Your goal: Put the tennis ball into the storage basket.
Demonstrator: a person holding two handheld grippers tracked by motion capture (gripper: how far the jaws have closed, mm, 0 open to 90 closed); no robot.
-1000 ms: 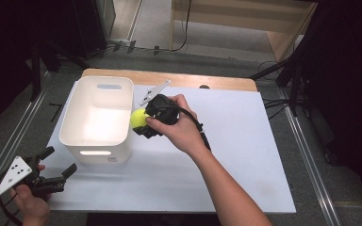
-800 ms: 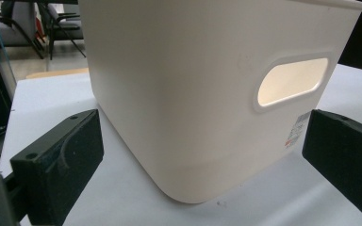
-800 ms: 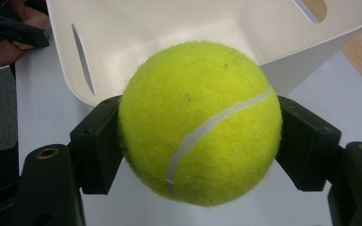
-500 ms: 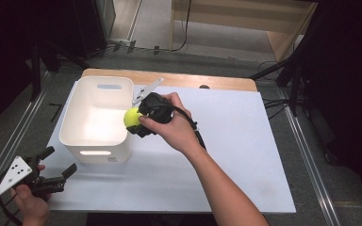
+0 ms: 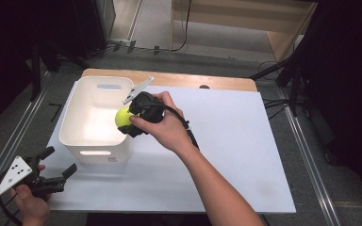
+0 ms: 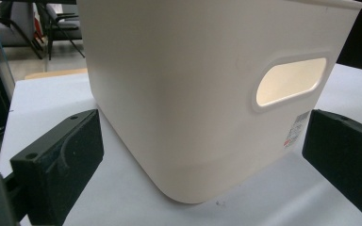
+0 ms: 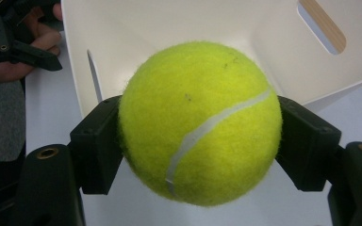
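A yellow-green tennis ball (image 5: 122, 117) (image 7: 200, 123) is clamped between the jaws of my right gripper (image 5: 127, 118) (image 7: 200, 141), held above the right rim of the white plastic bin (image 5: 86, 141) (image 7: 179, 28). The bin stands on the left part of the white table sheet, with a handle slot in each end wall. My left gripper (image 5: 56, 165) (image 6: 202, 155) rests open near the table's front left corner, its jaws spread wide toward the bin's near wall (image 6: 184, 94), not touching it.
The white sheet (image 5: 231, 141) covers a wooden table whose bare edge (image 5: 193, 80) shows at the back. Dark floor, metal rails and stand legs surround the table. A cable (image 5: 188, 136) trails from the right gripper along the forearm.
My right gripper has carried the ball leftward, from beside the bin's right wall to over its rim. The left gripper has stayed where it was.
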